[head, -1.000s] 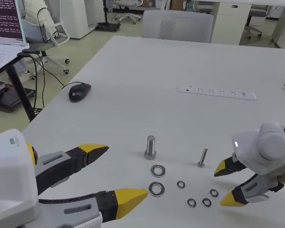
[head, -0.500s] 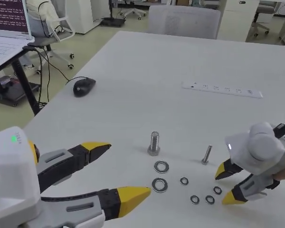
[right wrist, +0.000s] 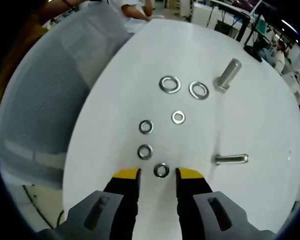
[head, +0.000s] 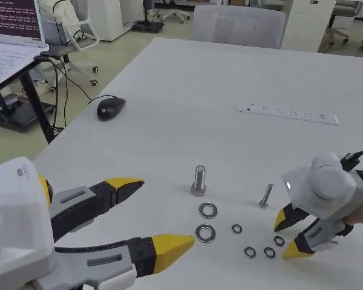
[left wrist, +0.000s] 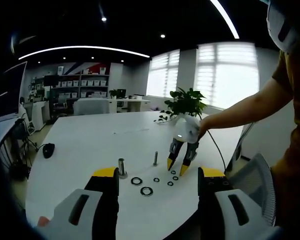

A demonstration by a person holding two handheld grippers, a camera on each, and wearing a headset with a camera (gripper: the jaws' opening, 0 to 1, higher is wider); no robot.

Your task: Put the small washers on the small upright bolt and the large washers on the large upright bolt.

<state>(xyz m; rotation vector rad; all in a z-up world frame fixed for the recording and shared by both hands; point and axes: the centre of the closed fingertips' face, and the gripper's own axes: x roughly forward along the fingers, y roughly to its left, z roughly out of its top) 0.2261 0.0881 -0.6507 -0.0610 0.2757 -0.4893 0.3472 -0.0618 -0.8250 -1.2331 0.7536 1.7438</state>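
Four small washers (right wrist: 146,126) lie loose on the desk (head: 169,121) near the upright small bolt (head: 265,196). Our right gripper view puts the nearest washer (right wrist: 161,170) between the partly open jaws of the right hand-held gripper (head: 283,240). Two large washers (head: 208,210) lie beside the upright large bolt (head: 198,180). Our left hand-held gripper (head: 164,211) gapes wide.

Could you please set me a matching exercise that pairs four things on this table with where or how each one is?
Things:
1. large bolt
2. mouse
3. power strip
4. right tool

Descriptions:
A. open, tips either side of a small washer
B. black, near the left edge of the table
C. upright, just behind the two large washers
D. white, lying flat on the far side

Pairs: 1-C, 2-B, 3-D, 4-A.
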